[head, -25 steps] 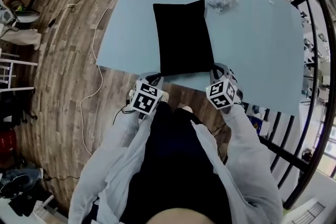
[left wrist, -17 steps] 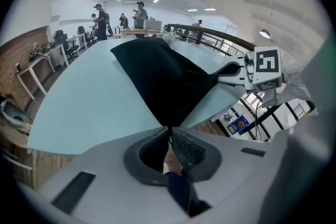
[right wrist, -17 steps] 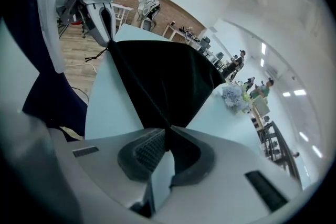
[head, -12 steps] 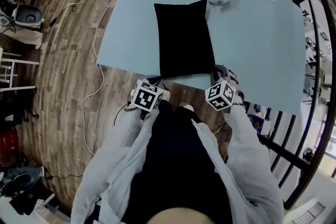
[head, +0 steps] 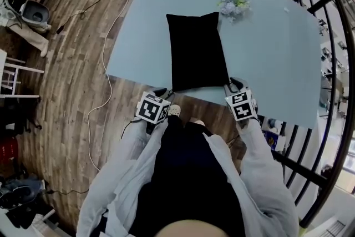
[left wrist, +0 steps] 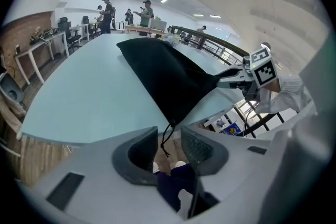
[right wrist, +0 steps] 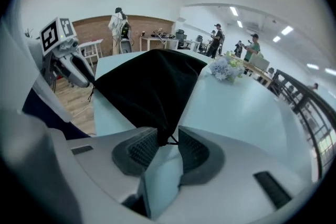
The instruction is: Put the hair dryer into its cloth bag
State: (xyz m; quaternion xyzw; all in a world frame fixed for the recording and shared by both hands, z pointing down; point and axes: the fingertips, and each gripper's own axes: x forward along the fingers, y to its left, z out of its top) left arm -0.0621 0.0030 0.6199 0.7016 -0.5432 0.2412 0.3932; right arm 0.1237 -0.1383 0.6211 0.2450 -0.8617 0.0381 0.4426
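The black cloth bag (head: 197, 51) lies bulging on the light blue table (head: 266, 36), its near edge at the table's front edge. No hair dryer shows in any view. My left gripper (head: 162, 92) is at the bag's near left corner. In the left gripper view its jaws (left wrist: 169, 140) have just been opening and stand apart, with only the bag's drawstring (left wrist: 167, 136) dangling between them. My right gripper (head: 232, 85) is at the near right corner. Its jaws (right wrist: 167, 140) have just been opening too, and the bag's corner tip (right wrist: 164, 132) sits loosely in the narrow gap.
A small bunch of pale flowers (head: 233, 4) lies on the table beyond the bag. A white cable (head: 105, 80) runs over the wooden floor at the left. A black railing (head: 327, 64) curves along the right. People stand far off (left wrist: 107, 8) in the room.
Both marker cubes have rolled and drawn slightly back toward the person. The bag stays where it was on the table.
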